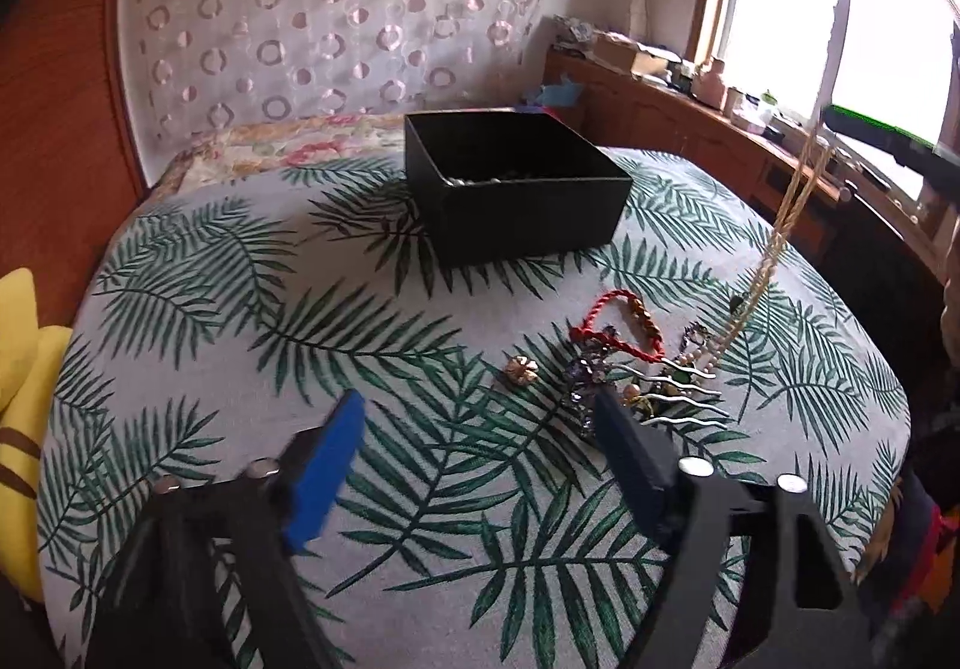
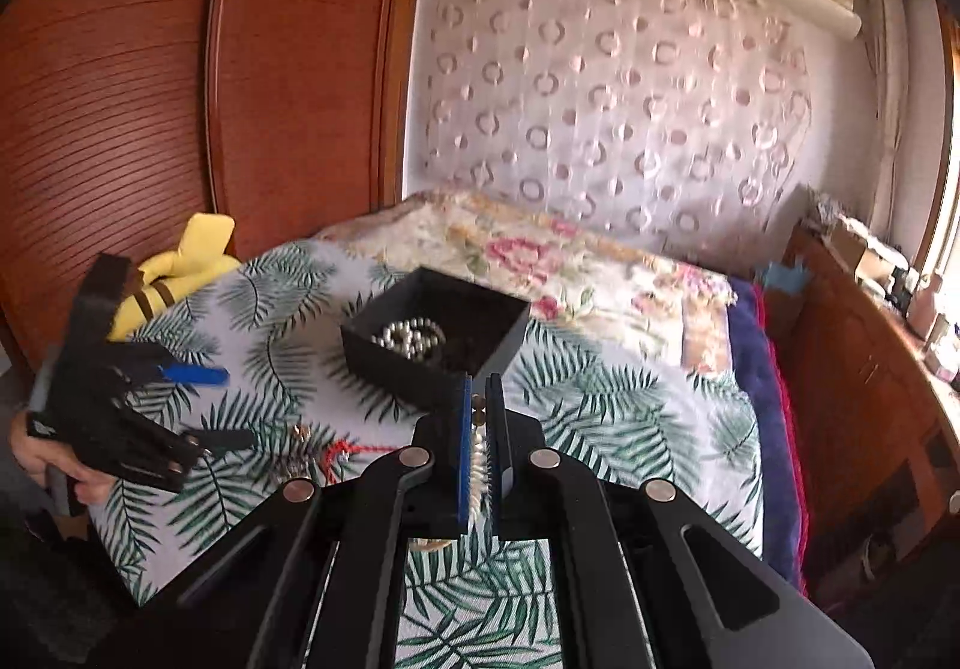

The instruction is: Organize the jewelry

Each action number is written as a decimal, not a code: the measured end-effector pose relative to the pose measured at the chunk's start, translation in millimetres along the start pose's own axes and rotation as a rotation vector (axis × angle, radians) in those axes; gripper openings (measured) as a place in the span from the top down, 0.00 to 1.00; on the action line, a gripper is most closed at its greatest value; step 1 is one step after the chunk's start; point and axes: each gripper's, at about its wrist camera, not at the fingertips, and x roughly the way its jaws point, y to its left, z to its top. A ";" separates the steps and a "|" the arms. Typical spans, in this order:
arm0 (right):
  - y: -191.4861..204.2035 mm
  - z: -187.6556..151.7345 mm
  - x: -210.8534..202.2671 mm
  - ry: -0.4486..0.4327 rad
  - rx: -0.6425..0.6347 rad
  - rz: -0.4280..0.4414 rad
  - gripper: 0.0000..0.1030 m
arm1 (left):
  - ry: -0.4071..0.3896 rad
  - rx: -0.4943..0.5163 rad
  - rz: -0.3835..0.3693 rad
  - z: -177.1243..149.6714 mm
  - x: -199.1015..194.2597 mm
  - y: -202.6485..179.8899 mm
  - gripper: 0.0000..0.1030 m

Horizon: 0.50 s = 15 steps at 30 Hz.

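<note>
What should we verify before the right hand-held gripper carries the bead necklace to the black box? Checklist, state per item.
1. Right hand-held gripper shut on the bead necklace: ok, beads sit between the pads.
2. Necklace fully off the leaf-print cloth: not ok, the left wrist view shows the strand's low end among the jewelry pile.
3. Strand free of the pile's other pieces: cannot tell.
4. Black box open on top: ok, no lid on it.
5. Room in the box: ok, a pearl strand covers only part of the floor.
6. Left hand-held gripper off the path: ok, open, empty, low beside the pile.
</note>
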 end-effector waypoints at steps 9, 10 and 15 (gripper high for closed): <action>-2.5 28.5 -20.0 -0.069 -0.032 -0.020 0.95 | 0.065 0.046 -0.025 6.2 21.6 -9.7 0.62; -2.5 32.2 -22.1 -0.077 -0.036 -0.023 0.95 | 0.071 0.051 -0.021 7.1 23.7 -10.5 0.66; -1.5 42.2 -27.0 -0.095 -0.051 -0.028 0.95 | 0.084 0.062 -0.022 12.7 30.4 -12.9 0.68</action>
